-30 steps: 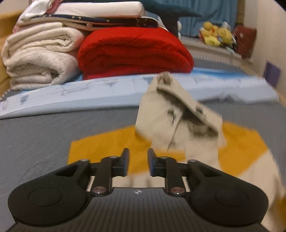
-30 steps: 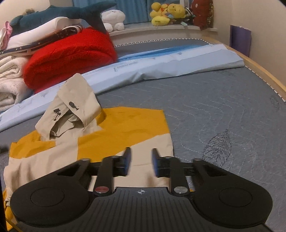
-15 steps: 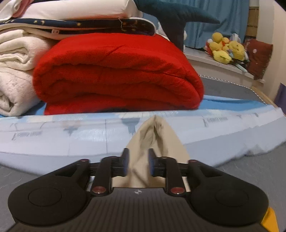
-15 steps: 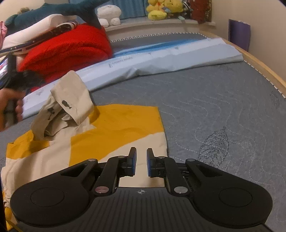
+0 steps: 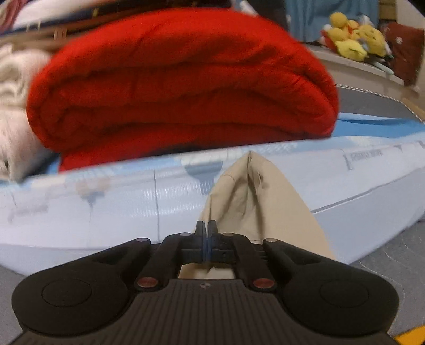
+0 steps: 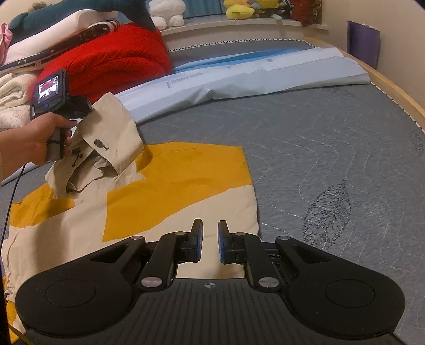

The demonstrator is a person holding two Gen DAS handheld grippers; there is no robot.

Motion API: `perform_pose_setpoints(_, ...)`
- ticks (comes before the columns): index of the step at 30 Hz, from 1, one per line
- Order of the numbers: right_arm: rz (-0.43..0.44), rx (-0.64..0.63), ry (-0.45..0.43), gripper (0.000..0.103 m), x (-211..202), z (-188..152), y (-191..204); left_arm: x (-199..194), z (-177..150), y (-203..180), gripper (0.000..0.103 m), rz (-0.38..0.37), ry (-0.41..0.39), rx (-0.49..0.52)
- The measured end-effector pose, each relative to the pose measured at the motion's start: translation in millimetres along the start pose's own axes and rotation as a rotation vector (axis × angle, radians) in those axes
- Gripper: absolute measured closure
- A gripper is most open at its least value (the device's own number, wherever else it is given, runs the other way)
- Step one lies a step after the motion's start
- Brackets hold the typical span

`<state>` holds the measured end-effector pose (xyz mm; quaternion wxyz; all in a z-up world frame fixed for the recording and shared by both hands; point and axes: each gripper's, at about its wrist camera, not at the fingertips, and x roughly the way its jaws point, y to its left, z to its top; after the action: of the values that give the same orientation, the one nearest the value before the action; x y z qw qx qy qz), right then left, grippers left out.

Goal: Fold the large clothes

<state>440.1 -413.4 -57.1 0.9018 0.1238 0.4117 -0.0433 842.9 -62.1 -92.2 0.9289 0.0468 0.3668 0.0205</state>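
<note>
In the left wrist view the left tool (image 5: 206, 233) is pressed together at the edge of the raised beige sleeve (image 5: 255, 201), whether on cloth I cannot tell, likely to draw it over for a fold; behind lie a pale blue sheet (image 5: 106, 201) and a red blanket (image 5: 183, 79). In the right wrist view the right tool (image 6: 210, 240) hovers slightly spread over the shirt (image 6: 180, 183), pinching nothing, probably waiting, while the hand (image 6: 39, 140) holds the left tool by the sleeve's cuff on the grey bed (image 6: 332, 148), with plush toys (image 6: 239, 9) beyond.
</note>
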Motion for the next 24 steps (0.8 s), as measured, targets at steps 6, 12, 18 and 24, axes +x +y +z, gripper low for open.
perform_pose_setpoints(6,0.034,0.06,-0.045,0.091,-14.0,8.7,-0.7,-129.0,-13.4,6.5,0.103,-0.216,-0.18,0.138)
perform_pose_setpoints(12,0.091,0.173,-0.158,0.083,-40.7,12.4,-5.4,-318.0,-148.5,41.0,0.103,-0.399,-0.496,0.523)
perform_pose_setpoints(18,0.199,0.276,-0.215,0.058,-52.4,9.9,-9.0,-358.2,-288.0,66.0,0.097,-0.475,-0.121,0.717)
perform_pose_setpoints(24,0.337,0.343,-0.114,0.051,-33.4,3.1,0.2,-358.6,-241.9,110.1,0.085,-0.397,-0.033,0.036)
